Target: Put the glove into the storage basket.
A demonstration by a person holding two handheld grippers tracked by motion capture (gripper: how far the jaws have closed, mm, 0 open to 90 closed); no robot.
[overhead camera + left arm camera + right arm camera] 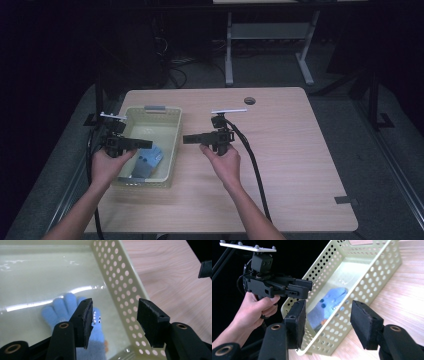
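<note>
Both grippers gape wide: left gripper (142, 144) hovers over the pale perforated basket (172, 150) holding a blue glove (150, 157); right gripper (191, 139) at its 3 o'clock above the wooden table (295, 160). Dark room at 12 o'clock.

No readable text, label, brand, number or sign shows in any view: the pale yellow perforated plastic basket (150, 145), the blue knitted glove (75, 312) and the light wooden tabletop (290, 150) bear none.

A pale wooden table (295, 150) bears a perforated yellow basket (172, 131) near its left edge
</note>
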